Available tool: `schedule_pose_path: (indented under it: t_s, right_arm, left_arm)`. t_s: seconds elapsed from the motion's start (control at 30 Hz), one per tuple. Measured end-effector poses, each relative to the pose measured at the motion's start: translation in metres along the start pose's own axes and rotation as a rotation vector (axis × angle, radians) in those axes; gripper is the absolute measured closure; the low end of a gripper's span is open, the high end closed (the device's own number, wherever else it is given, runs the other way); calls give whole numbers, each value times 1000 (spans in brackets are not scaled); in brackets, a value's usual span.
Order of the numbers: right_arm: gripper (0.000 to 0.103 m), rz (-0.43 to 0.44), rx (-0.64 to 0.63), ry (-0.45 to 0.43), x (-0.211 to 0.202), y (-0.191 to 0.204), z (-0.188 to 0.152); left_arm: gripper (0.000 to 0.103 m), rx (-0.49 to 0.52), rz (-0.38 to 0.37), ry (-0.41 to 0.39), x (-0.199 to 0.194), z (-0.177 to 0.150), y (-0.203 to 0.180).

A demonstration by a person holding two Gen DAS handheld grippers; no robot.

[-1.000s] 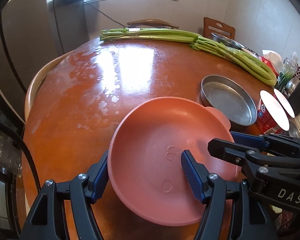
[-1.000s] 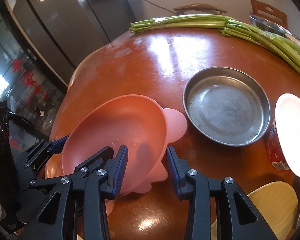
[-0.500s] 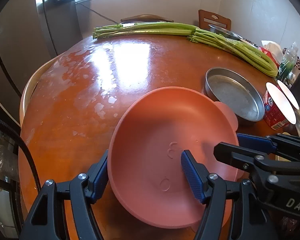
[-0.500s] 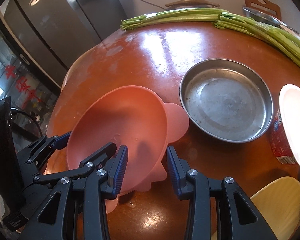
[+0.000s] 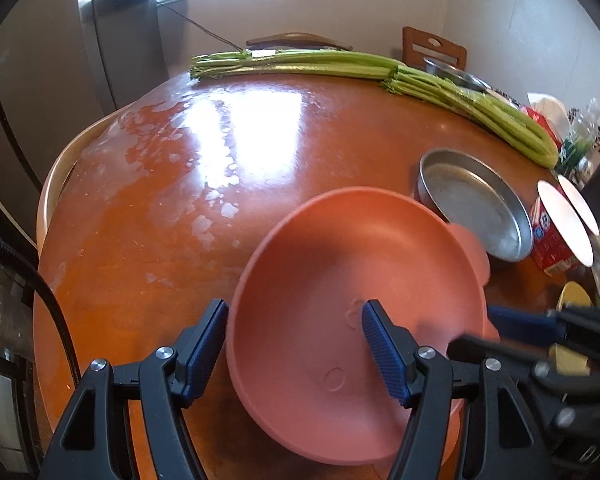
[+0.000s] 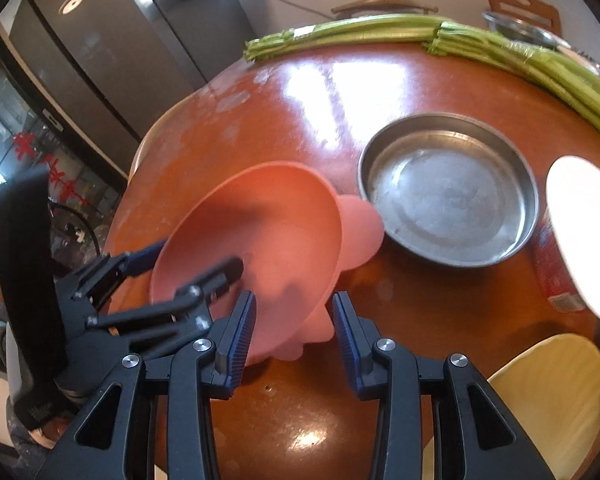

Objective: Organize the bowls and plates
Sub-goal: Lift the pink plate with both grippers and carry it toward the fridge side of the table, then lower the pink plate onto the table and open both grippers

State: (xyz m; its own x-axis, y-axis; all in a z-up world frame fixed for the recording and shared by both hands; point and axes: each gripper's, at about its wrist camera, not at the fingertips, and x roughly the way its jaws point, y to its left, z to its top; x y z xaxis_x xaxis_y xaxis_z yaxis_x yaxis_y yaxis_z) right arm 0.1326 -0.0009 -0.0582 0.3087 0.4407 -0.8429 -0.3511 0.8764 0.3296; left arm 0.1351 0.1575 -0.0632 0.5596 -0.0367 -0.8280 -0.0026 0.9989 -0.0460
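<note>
Left wrist view: the pink bowl is seen close in front, tilted, with its near left rim taken between the fingers of the left tool. One pad is laid against the outside of the wall and the other is set inside the bowl, so the jaws are held about half apart and closed on it. The bowl's right rim is straddled by the right tool, whose narrow gap is filled by the pink lower edge. Its pads appear to be pressed on that edge from both sides.

From the right wrist, the bowl is shown raised on its left side above the near part of the table, with a rounded ear pointed at the steel pan just beside it. A red cup with a white lid is stood right of the pan, and a yellow plate is seen nearer. Celery is laid along the far edge.
</note>
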Motion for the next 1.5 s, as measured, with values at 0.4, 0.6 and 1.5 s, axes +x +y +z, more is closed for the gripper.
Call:
schedule_pose_path:
  t_s: [0.4,0.6,1.5]
  right_arm:
    - [60,14,6,-41,-15,-2,-2]
    - [60,-1,0,-101,-38,-7,-5]
    - [53,-35,8,-326,-150,-57,-52]
  left_arm:
    - [34,-31,39,-44,-24,1,6]
    - [33,-19,38,-75,-45,0,-6]
    - [32,60,-22,-195,-115,-30,-98]
